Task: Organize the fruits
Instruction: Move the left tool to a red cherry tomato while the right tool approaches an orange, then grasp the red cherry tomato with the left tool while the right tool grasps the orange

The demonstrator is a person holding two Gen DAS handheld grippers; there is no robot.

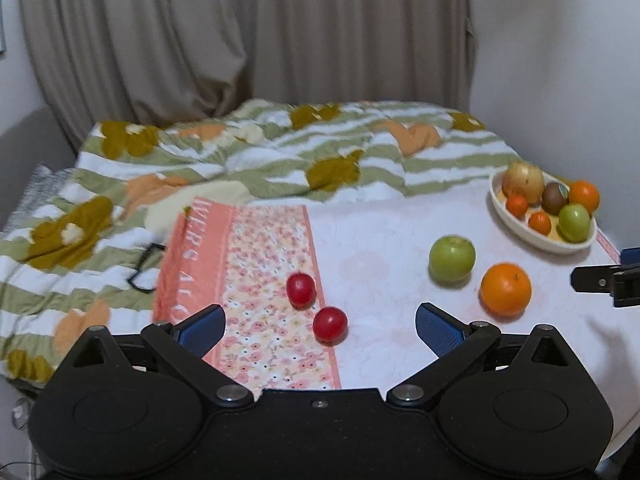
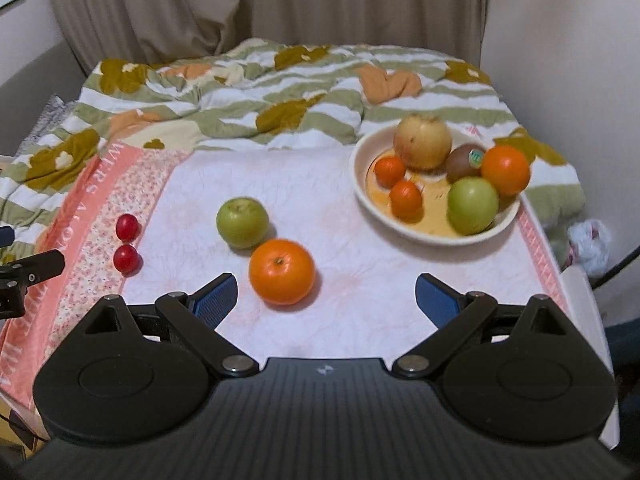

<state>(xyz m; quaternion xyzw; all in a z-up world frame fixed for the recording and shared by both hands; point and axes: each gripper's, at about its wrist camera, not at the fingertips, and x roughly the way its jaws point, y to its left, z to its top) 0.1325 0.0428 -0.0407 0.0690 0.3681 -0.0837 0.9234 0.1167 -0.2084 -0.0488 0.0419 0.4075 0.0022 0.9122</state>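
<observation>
While both grippers stand wide open and empty, the orange [image 2: 281, 271] lies just ahead-left of the right gripper [image 2: 326, 298]. The left gripper [image 1: 320, 330] is nearer the two red fruits [image 1: 329, 324] toward the towel's [image 1: 380, 240] left edge.

A home bedroom: rumpled quilt [image 2: 280, 92] on a bed (curtains [image 2: 260, 4] behind).

Left wrist: low over the cloth's left, facing the curtain.
Right wrist: further right, bowl [image 2: 436, 184] nearer.
Shared: loose orange [image 1: 505, 289] [image 2: 281, 271], bowl [image 1: 541, 208].

Both grippers are matte black with blue pads [image 2: 214, 304] and silver screws.
</observation>
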